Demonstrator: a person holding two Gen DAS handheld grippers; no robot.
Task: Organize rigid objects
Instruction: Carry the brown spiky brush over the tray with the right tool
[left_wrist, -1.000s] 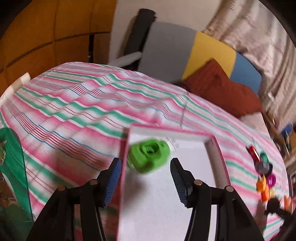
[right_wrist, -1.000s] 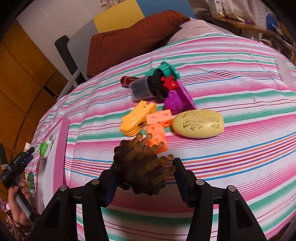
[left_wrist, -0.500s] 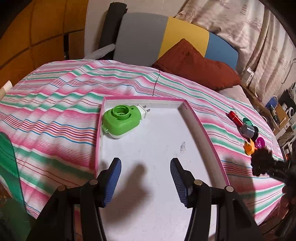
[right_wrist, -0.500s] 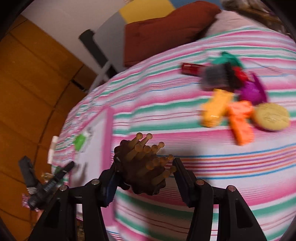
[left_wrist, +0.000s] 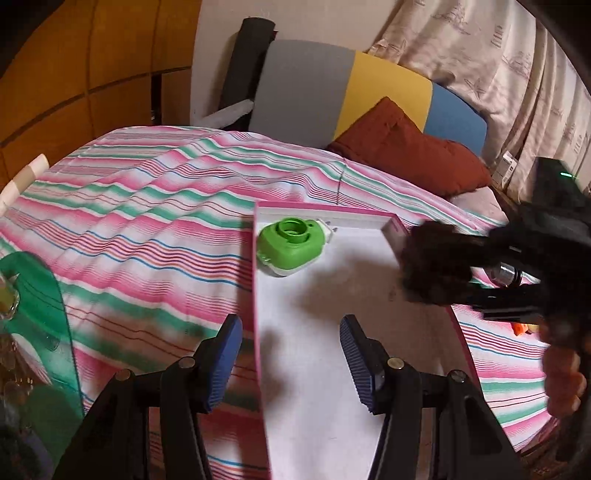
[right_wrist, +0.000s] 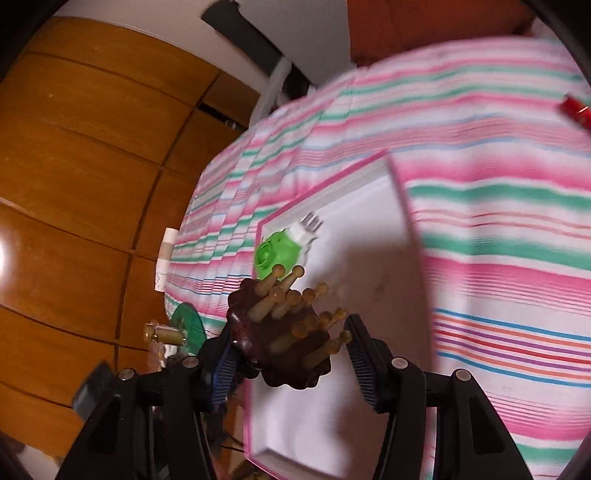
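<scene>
A white tray with a pink rim (left_wrist: 317, 354) (right_wrist: 373, 173) lies on the striped bed. A green plug-in device (left_wrist: 290, 245) (right_wrist: 277, 254) sits in its far left corner. My left gripper (left_wrist: 290, 363) is open and empty over the tray's near left edge. My right gripper (right_wrist: 290, 354) is shut on a dark brown wooden massager with tan pegs (right_wrist: 286, 332), held above the tray. In the left wrist view the massager (left_wrist: 434, 264) is a dark blur over the tray's right rim.
A striped pink and green bedspread (left_wrist: 147, 221) covers the bed. A rust cushion (left_wrist: 402, 155) and a headboard lie at the back. A green glass piece (left_wrist: 40, 306) stands at the left. A red object (right_wrist: 576, 107) lies at the far right.
My right gripper carried the massager left from the pile of toys to above the tray. My left gripper stays open and has drawn back a little from the green device.
</scene>
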